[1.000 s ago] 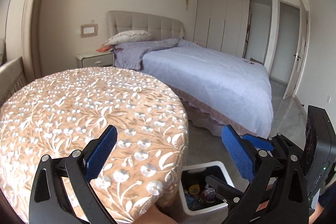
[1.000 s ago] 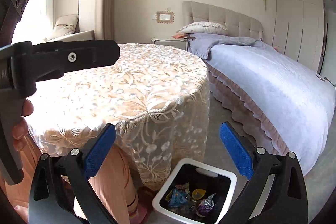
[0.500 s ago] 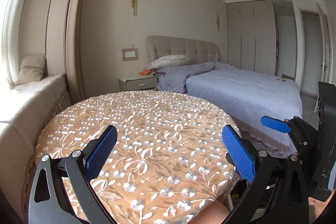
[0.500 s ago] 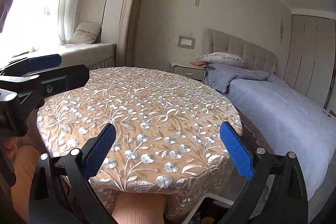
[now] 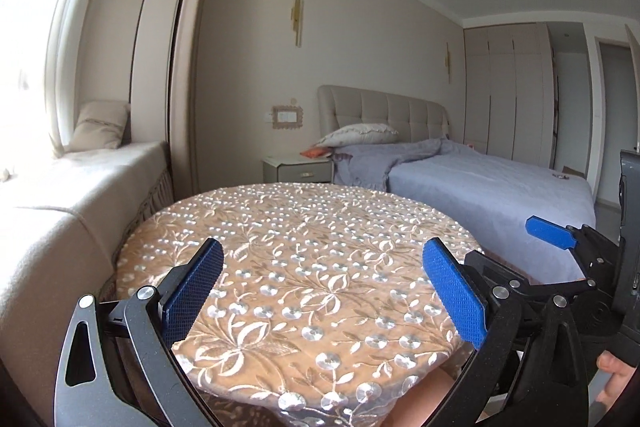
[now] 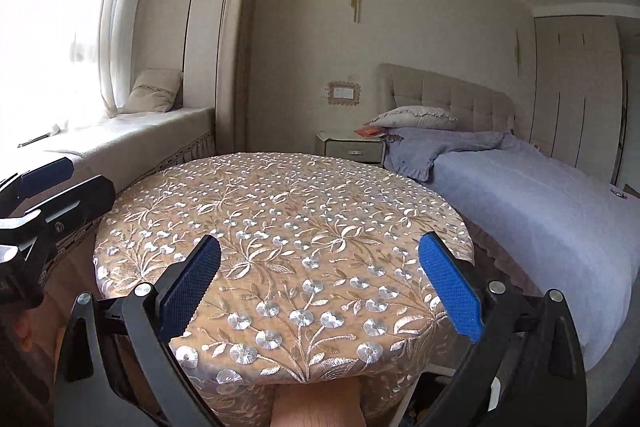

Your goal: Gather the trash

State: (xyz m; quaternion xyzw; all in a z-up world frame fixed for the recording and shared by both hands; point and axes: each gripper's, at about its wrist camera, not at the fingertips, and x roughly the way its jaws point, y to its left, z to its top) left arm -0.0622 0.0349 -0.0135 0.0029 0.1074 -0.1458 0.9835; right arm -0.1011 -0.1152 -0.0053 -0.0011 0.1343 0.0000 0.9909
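Both of your grippers, left (image 5: 324, 293) and right (image 6: 324, 287), hover level over the table (image 5: 304, 251). Jaws gape wide, holding nothing, probably because no trash shows there.

Round table (image 5: 304, 251) in front; bed (image 5: 480, 183) behind right, window seat (image 5: 60, 195) left.

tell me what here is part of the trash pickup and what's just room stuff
Job:
left gripper, open, nothing held
right gripper, open, nothing held
round table, no trash showing on its cloth

Just there:
bed
pillow
nightstand
window seat cushion
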